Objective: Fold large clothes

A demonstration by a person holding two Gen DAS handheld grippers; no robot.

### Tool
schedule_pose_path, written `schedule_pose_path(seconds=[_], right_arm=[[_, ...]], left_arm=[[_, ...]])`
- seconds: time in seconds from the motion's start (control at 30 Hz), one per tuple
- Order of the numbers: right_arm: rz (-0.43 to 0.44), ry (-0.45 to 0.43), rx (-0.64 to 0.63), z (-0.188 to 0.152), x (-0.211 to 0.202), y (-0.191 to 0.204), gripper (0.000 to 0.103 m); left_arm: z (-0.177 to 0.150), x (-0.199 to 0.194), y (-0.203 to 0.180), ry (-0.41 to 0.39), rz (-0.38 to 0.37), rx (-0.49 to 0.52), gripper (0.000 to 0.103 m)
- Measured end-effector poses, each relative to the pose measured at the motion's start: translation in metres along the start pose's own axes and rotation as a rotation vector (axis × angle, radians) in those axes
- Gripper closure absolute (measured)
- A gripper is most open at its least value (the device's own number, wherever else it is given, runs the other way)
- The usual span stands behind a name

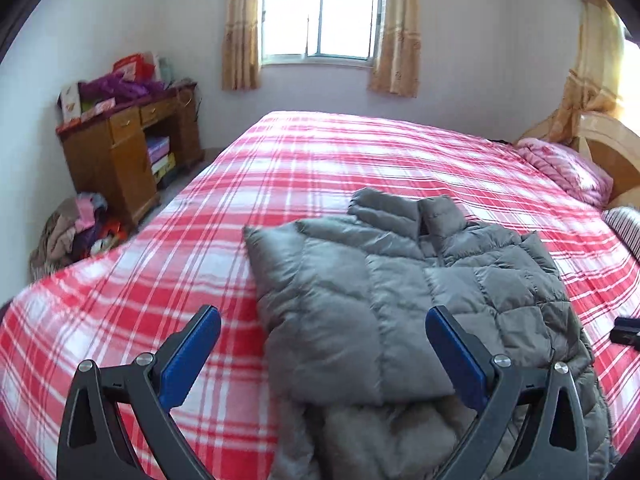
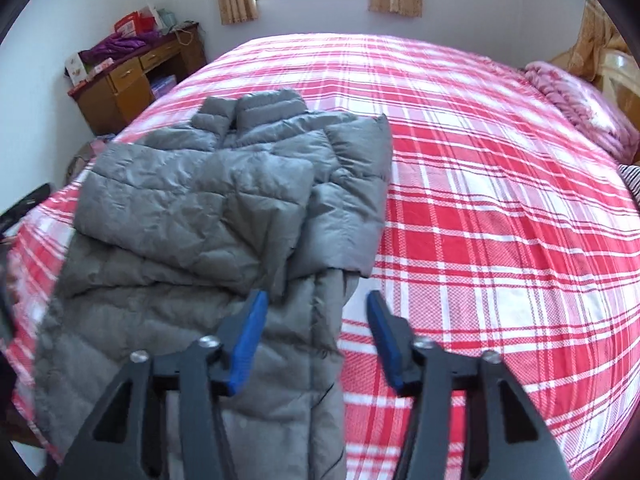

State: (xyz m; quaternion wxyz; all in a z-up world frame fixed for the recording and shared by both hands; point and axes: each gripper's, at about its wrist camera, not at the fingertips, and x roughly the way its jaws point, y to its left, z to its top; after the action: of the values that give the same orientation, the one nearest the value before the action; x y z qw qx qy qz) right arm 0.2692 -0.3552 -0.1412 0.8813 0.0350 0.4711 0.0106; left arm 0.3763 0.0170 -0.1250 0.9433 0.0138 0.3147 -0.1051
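A: Since both sleeves already lie folded across the chest of the grey quilted puffer jacket (image 1: 400, 300), what is left looks like the lengthwise fold. The jacket lies flat on the red-and-white plaid bedsheet (image 1: 320, 168), collar toward the window (image 1: 320, 12), hem at the near edge of the bed.

B: And the tongs?

A: The left tongs (image 1: 323, 354) are spread wide above the jacket's lower part, pinching nothing. The right tongs (image 2: 318, 340) are parted too, empty, over the jacket's right edge near the hem.

B: How should the step be done?

A: I'd pinch the two hem corners, one each, lift together and lay the hem toward the collar without dragging the sleeves loose. The padding is slippery and springy, so a deep bite helps.

B: Do the views differ?

A: The left view shows a pile of clothes on the floor (image 1: 72, 232) left of the jacket, beside the wooden desk (image 1: 128, 152). The right view shows more bare sheet right of the jacket, and its hem running below the folded sleeves.
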Motion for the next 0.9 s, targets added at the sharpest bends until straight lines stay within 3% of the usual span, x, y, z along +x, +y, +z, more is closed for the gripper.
schedule_pose_path(seconds=[0.1,0.23,0.37,0.57,0.67,0.9], right_arm=[[0.028,-0.027,-0.015,0.019,-0.009,0.016,0.053],[0.041,-0.098,-0.045,0.045,0.009,0.047,0.053],[0.024,-0.166,-0.035,0.053,0.050,0.064,0.053],[0.003,-0.158,0.011,0.031,0.114,0.064,0.053],[0.005,-0.183,0.004,0.024,0.117,0.062,0.053],[0.019,-0.145,0.029,0.025,0.127,0.056,0.053]], left_arm=[[0.002,0.018,-0.018,-0.017,-0.017,0.044,0.001],[-0.021,0.061,-0.023,0.070,0.058,0.118,0.001],[-0.046,0.087,0.002,0.144,0.064,0.051,0.001],[-0.057,0.098,0.025,0.180,-0.024,-0.076,0.001],[-0.061,0.101,0.030,0.194,-0.052,-0.112,0.001],[-0.062,0.102,0.026,0.200,-0.035,-0.094,0.001]])
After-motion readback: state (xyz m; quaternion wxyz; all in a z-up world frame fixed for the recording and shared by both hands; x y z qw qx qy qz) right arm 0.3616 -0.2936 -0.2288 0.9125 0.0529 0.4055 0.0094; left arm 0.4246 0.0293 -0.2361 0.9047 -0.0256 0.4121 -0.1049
